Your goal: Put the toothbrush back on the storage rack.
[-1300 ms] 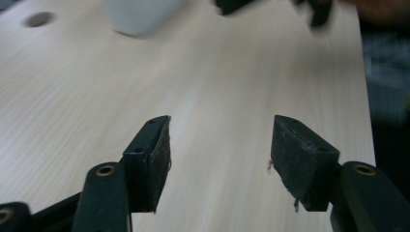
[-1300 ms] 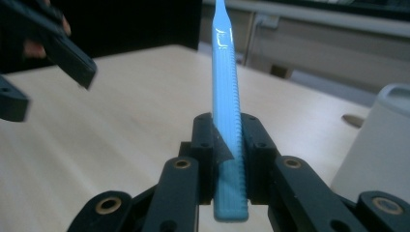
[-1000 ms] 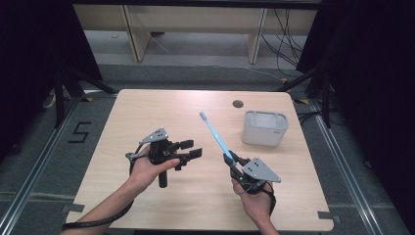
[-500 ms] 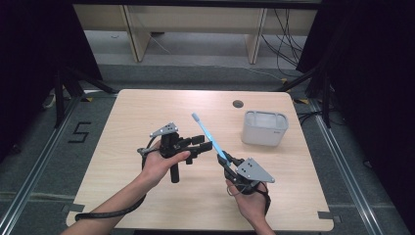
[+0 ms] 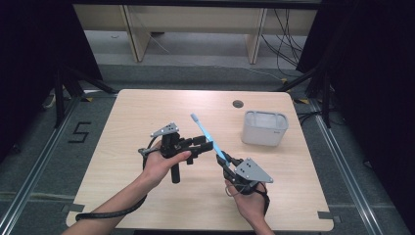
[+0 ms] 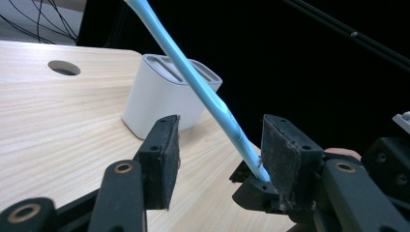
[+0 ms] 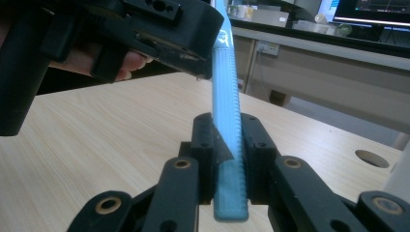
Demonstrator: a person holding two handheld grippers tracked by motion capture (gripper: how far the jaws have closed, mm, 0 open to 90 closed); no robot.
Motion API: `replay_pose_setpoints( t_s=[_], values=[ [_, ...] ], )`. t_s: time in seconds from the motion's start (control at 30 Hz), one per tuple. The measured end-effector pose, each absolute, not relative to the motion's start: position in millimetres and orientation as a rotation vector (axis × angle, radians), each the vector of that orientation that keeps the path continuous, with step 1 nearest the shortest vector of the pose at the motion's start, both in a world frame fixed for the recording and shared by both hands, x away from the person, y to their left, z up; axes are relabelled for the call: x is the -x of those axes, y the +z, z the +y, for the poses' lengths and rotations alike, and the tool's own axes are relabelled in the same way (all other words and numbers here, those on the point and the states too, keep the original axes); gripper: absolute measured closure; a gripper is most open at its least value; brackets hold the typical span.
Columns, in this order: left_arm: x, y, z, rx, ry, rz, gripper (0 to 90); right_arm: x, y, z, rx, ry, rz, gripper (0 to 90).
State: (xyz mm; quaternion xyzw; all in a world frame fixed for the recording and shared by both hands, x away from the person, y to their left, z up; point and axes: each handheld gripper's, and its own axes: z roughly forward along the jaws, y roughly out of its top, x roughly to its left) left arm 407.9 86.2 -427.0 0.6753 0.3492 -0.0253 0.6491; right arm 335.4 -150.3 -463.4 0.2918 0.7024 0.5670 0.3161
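Left of the holder [image 5: 265,128], above the desk [image 5: 137,112]: right gripper [image 5: 229,164] clamps the toothbrush [image 5: 207,136] handle, slanted up, likely for a handover; left gripper [image 5: 208,145] jaws, just closing, straddle it without pressing.

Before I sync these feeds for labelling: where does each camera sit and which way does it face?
High view: above the table's near side, looking forward and down; forearms, left gripper and right gripper show.
Left gripper view: rides the left gripper, looking across the table past the toothbrush to the white holder; its jaws flank the handle.
Right gripper view: rides the right gripper, whose jaws clamp the toothbrush; the left hand shows.
All three share the toothbrush.
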Motion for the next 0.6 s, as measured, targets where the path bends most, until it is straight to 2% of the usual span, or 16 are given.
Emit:
replay_pose_setpoints(
  t_s=[0.33, 0.6],
  values=[
    [-409.5, -427.2, 80.5, -1.508, -0.083, 0.801, 55.4, -334.4, -464.7, -148.1, -0.76, 1.478, 1.849, 78.6],
    [-408.7, -425.0, 81.0, -1.492, -0.069, 0.778, 72.9, -334.7, -466.8, -144.8, -0.747, 1.483, 1.862, 78.2]
  ],
)
